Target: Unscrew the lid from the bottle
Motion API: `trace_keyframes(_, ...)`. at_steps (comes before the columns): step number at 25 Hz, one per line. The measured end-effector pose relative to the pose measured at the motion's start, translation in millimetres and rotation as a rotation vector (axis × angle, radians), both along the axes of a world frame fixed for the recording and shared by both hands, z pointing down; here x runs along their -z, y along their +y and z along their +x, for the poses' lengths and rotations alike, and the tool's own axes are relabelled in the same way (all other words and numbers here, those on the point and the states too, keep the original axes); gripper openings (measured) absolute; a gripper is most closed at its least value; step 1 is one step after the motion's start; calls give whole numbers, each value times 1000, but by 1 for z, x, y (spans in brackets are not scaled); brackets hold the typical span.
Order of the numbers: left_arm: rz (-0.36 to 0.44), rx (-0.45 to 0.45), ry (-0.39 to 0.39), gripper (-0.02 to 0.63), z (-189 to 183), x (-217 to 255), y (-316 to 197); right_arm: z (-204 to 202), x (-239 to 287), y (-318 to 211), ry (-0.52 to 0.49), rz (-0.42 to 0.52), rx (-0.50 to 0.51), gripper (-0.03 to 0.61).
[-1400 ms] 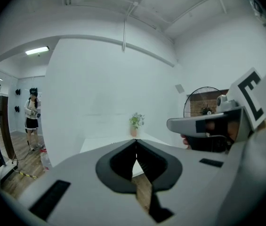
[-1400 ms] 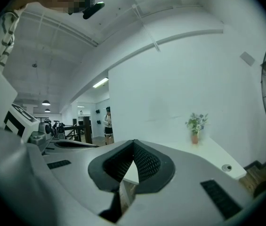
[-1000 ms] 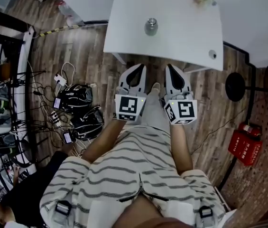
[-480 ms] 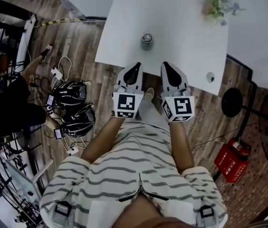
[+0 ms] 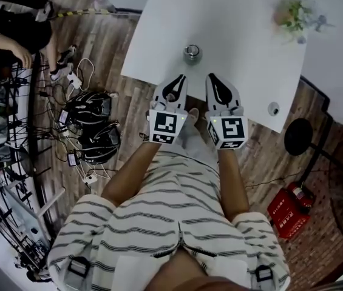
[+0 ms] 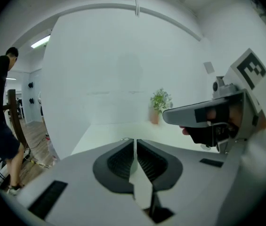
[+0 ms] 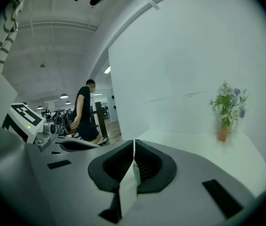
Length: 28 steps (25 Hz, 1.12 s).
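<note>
Silvery metal, the bottle (image 5: 191,54) stands upright just above the centre of the head view. It is a small round cylinder with a shiny top, near the lower edge of the smooth white surface (image 5: 244,35). Just below it, side by side, the left tool (image 5: 181,77) and right tool (image 5: 211,77) are smooth pale plastic shells. Each has its ribbed dark jaws pressed together on nothing. A leafy potted plant (image 5: 294,17) sits at the surface's upper right, above plank flooring (image 5: 98,59).
</note>
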State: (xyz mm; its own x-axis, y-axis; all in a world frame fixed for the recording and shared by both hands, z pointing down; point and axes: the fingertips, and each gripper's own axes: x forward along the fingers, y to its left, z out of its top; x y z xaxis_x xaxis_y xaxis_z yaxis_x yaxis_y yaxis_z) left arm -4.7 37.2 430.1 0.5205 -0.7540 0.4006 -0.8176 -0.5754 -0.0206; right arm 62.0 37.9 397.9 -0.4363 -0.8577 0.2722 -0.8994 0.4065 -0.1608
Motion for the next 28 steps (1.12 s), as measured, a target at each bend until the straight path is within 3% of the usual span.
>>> trace_keyframes(14,-71,-143,-42,181,6,-69,-45,-22,-64,-51,61,-110,65,213)
trace_keyframes(28,-82,-341,-69,279,21,-113,-81,-40,-104,-86,161,-154,134,276)
